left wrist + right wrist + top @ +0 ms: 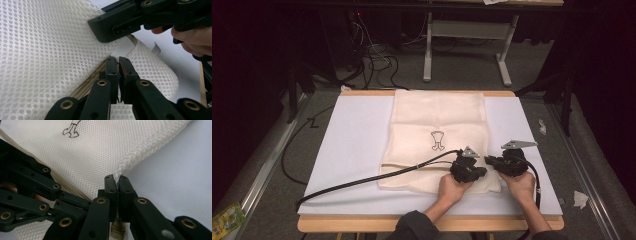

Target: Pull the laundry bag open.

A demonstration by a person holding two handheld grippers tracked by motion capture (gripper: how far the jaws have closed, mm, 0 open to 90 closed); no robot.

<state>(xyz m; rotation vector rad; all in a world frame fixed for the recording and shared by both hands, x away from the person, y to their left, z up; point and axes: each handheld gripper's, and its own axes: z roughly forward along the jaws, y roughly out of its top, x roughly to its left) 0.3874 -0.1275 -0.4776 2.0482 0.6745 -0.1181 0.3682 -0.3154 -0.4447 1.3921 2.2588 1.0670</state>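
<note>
A cream mesh bag (437, 120) with a small dark logo (438, 140) lies flat on the white board (357, 145). Both grippers meet at its near right corner. My left gripper (481, 171) is shut on the bag there; in the left gripper view its jaws (118, 61) pinch a white strip of the mesh bag (50, 50) beside a tan ribbed band. My right gripper (488, 161) is shut on the bag's side seam, with the stitched edge of the bag (100, 150) clamped between its tips (116, 180). The two grippers sit almost touching.
The left gripper's black cable (362, 182) trails across the board to the near left. The wooden table edge (362, 223) runs along the front. On the floor behind stand a grey table frame (428, 50) and loose cables (377, 60); paper scraps (580, 199) lie at the right.
</note>
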